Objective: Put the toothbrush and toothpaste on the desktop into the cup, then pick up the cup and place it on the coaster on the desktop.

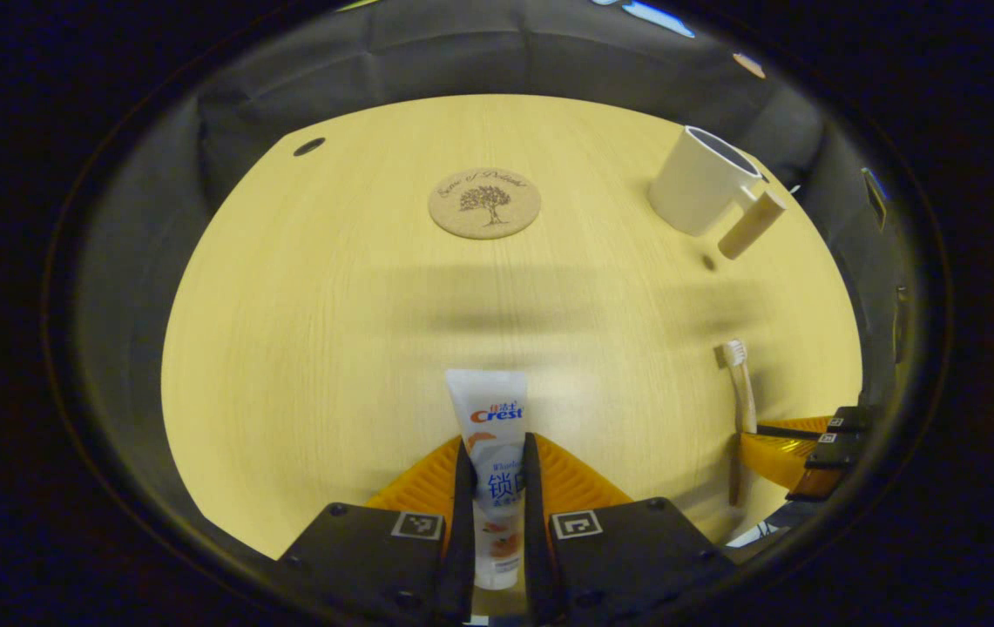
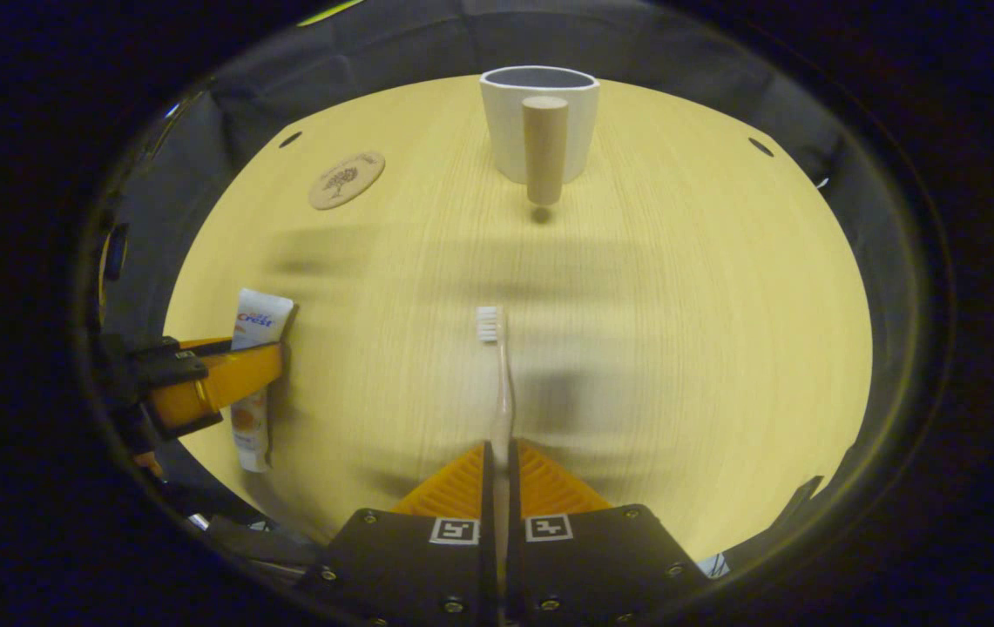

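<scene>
Nearest in the left gripper view, the left hand-held gripper (image 1: 497,488) has its two black-and-orange fingers closed narrow on the lower body of the white plastic toothpaste tube (image 1: 490,435), whose crimped end points forward over the pale wooden desk (image 1: 305,348). In the right gripper view, the right hand-held gripper (image 2: 497,488) has its fingers pressed nearly together on the handle of the slim translucent toothbrush (image 2: 501,392), white bristle head leading. Both grasps appear secure, so the step in hand is judged to be carrying each item to the cup. Move one item at a time to avoid crowding the rim, tilt each toward upright above the opening, and release only once the lower end is inside. Farther off stands the white ceramic cup with a cylindrical wooden handle (image 2: 538,117), upright and empty as far as can be seen. The round cork coaster printed with a tree (image 1: 484,203) lies well apart from the cup, bare.
</scene>
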